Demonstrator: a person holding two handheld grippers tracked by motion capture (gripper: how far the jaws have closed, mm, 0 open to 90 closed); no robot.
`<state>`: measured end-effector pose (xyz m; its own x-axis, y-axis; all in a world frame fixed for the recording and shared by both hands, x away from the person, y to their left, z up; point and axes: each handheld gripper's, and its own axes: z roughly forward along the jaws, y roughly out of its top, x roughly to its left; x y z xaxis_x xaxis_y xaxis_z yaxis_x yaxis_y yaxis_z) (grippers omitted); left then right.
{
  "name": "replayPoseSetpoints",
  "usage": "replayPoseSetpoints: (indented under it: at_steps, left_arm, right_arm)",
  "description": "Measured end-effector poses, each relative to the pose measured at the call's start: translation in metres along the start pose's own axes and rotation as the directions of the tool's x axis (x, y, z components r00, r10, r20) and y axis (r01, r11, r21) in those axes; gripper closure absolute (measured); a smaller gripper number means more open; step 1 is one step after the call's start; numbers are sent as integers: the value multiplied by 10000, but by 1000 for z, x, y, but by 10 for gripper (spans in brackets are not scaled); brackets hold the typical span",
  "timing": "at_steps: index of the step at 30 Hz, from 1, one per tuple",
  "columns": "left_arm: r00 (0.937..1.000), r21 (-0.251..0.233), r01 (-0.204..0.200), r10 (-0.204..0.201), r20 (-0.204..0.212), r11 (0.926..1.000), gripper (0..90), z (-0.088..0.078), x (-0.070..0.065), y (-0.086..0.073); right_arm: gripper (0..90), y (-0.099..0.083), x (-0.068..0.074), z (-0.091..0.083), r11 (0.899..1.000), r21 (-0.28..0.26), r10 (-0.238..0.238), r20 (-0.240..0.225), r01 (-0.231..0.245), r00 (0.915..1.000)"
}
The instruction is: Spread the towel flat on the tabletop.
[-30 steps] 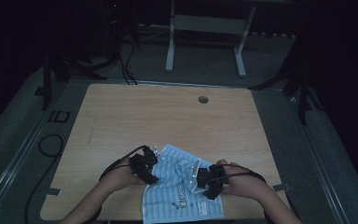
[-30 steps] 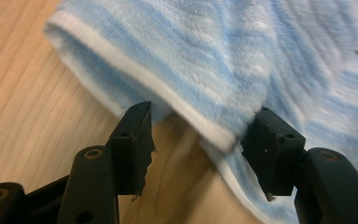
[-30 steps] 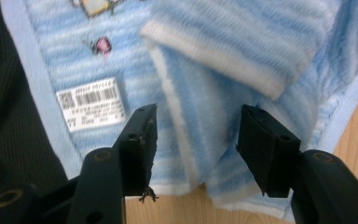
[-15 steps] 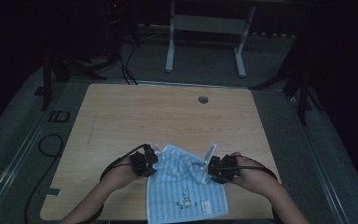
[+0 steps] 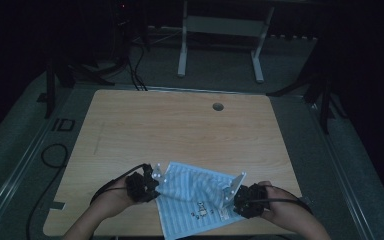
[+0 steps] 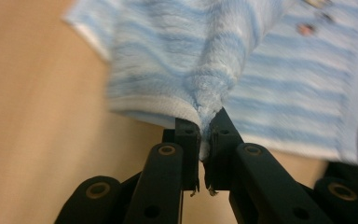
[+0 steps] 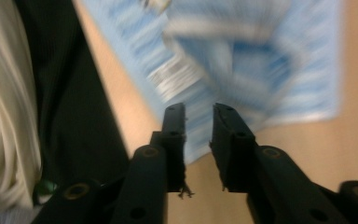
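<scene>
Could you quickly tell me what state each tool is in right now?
Left tool: closed on the striped towel.
Right tool: open, jaws just opening, nothing between them.

The left gripper (image 6: 204, 128) pinches a fold of the blue striped towel (image 6: 242, 60) between its jaws. The towel lies on the wooden table (image 6: 32, 130).

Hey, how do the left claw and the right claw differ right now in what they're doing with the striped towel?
The left claw is shut on the striped towel, pinching a bunched fold of its edge; the right claw has a gap between its jaws with nothing in it. The left claw's jaws have just closed; the right claw's have just been opening a little. The left gripper view is sharp, the right one blurred. Both sit at the towel's near edge on the wooden table.
</scene>
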<state>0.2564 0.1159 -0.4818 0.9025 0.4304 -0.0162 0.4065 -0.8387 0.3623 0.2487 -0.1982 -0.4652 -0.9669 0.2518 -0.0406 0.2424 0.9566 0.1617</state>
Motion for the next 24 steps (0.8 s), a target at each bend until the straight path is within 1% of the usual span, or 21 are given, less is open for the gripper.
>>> replayPoseSetpoints:
  at_steps: [1,3,4,5,6,7,8,9,10,11,12,13,14,15,16,17,18,19,21,22,24]
  left_arm:
    - [9996,170,-96,92,272,9998,855,3,-4,-4]
    - [9963,669,-438,387,762,9968,838,10,-10,-10]
    - [9952,756,-474,406,886,9960,820,12,-11,-14]
    - [9947,803,-313,233,997,9963,788,13,-10,-16]
    - [9947,803,-313,233,997,9963,750,13,-10,-16]
    - [9960,697,2,-64,892,9976,693,8,-2,-20]
    - [9967,549,300,-340,737,9980,654,4,2,-20]
    - [9973,486,405,-433,593,9980,592,1,6,-20]
    - [9973,486,405,-433,593,9980,584,1,6,-20]
    - [9978,273,579,-588,320,9979,556,-5,16,-18]
    - [9978,279,659,-659,13,9974,534,-7,22,-15]
    - [9975,304,685,-678,-214,9972,528,-8,27,-11]
    - [9975,287,647,-638,-315,9975,515,-9,32,-8]
    - [9974,252,652,-643,-325,9976,491,-10,36,-5]
    - [9974,252,652,-643,-325,9976,491,-10,36,-5]
    - [9969,158,648,-640,-453,9978,490,-11,47,4]
    - [9970,165,612,-603,-482,9980,487,-11,52,8]
    - [9975,190,569,-560,-435,9982,478,-11,56,12]
    - [9977,116,640,-637,-248,9979,475,-11,64,19]
    - [9977,124,657,-655,-148,9978,471,-10,68,23]
    - [9988,253,479,-479,-40,9985,462,-9,69,28]
  right_arm:
    - [818,-3,2,6,9996,284,-18,-224,25,9997]
    - [816,-9,6,15,9979,635,-67,-520,100,9986]
    - [810,-12,6,18,9975,696,-22,-713,71,9975]
    - [804,-15,4,19,9970,773,19,-793,43,9969]
    - [804,-15,4,19,9970,773,19,-793,43,9969]
    - [729,-19,-7,17,9953,920,352,-513,-304,9981]
    - [722,-20,-12,14,9956,846,444,-327,-415,9985]
    - [697,-21,-19,10,9961,632,625,-153,-614,9979]
    - [697,-21,-19,10,9961,632,625,-153,-614,9979]
    - [664,-20,-38,1,9950,106,990,51,-990,9951]
    - [646,-19,-43,0,9948,-2,1014,120,-1014,9948]
    - [618,-16,-54,-2,9923,-115,1233,66,-1233,9923]
    - [620,-14,-62,-2,9916,-142,1291,200,-1288,9914]
    - [621,-10,-68,0,9908,-125,1349,268,-1346,9905]
    - [621,-10,-68,0,9908,-125,1349,268,-1346,9905]
    - [624,0,-79,8,9930,-38,1184,395,-1183,9922]
    - [639,3,-81,11,9926,-29,1211,378,-1211,9919]
    - [641,7,-84,16,9933,86,1146,279,-1149,9930]
    - [655,15,-88,28,9956,287,875,400,-887,9954]
    - [656,18,-90,32,9950,385,908,294,-919,9954]
    - [668,23,-94,43,9952,498,823,302,-837,9961]
